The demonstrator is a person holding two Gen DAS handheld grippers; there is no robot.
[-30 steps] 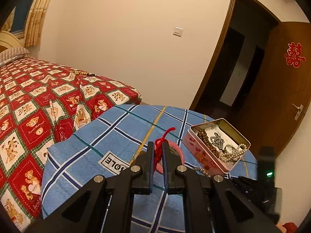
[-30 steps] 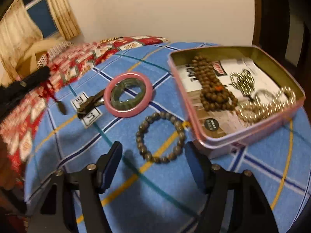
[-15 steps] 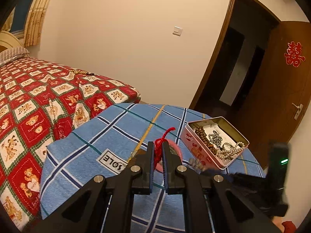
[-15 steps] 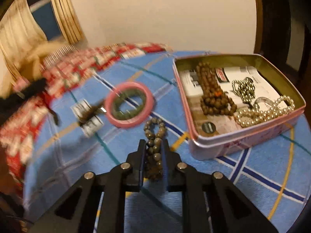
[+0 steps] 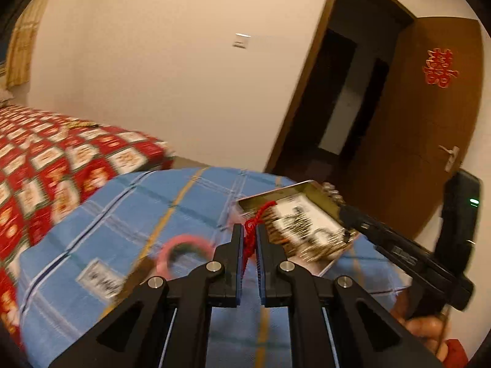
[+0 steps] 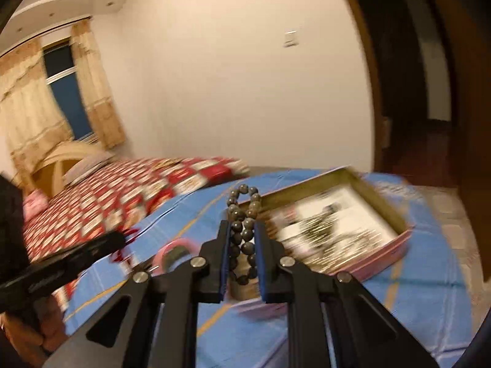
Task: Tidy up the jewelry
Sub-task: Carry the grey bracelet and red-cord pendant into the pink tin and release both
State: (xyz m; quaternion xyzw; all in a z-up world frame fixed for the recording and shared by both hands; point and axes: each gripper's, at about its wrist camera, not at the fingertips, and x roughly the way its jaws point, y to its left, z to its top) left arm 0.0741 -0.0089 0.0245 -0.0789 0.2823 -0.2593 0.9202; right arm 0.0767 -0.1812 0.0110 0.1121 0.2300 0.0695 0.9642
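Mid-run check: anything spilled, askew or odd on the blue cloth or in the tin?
Nothing stands out. The tin sits open and upright on the blue cloth, contents inside though blurred. The pink bangle lies flat. The bead bracelet and red cord are each clamped in a hand-held gripper.

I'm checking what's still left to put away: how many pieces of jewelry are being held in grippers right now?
2. A red cord is pinched in the left gripper; a dark bead bracelet is clamped in the right gripper, lifted near the tin.
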